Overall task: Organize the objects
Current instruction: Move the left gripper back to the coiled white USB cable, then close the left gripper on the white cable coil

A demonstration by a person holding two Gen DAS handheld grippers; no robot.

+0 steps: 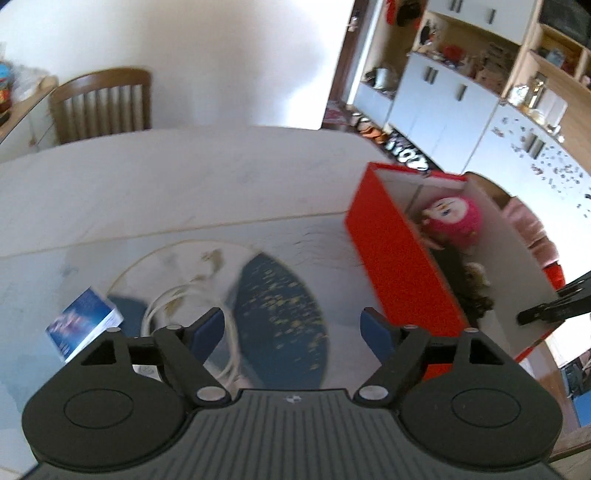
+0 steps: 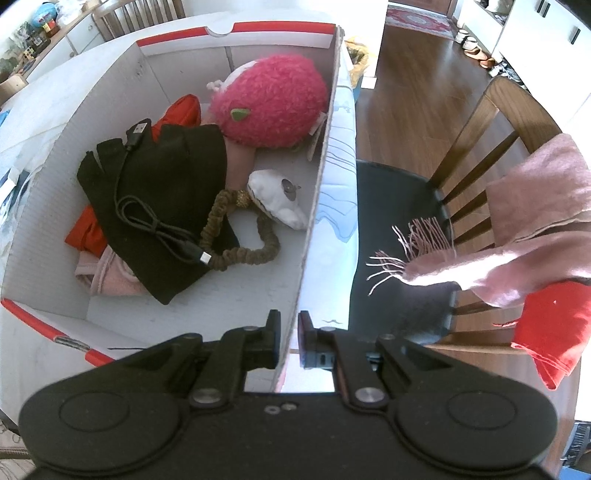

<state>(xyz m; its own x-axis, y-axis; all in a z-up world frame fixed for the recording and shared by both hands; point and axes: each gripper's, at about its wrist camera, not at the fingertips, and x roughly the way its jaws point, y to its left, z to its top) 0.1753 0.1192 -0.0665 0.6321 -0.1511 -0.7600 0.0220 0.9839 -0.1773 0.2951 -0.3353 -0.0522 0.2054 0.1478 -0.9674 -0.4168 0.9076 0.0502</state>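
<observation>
The right gripper (image 2: 288, 341) was pinching the box (image 2: 314, 206) wall between its fingers; the left gripper (image 1: 291, 328) stood wide and empty above the cable (image 1: 162, 306), beside the box; a careless pull could tip it, I think.

To my right I see a wooden chair (image 2: 476, 147) with a dark seat cushion (image 2: 399, 206); a fringed pink scarf (image 2: 517, 236) and a red cloth (image 2: 554, 325) hang over its backrest. Beyond it lie wooden floor (image 2: 406, 81) and a patterned rug (image 2: 421, 16). From my left camera, a second wooden chair (image 1: 101, 103) stands at the far table edge, and white cabinets (image 1: 443, 107) line the wall.
</observation>
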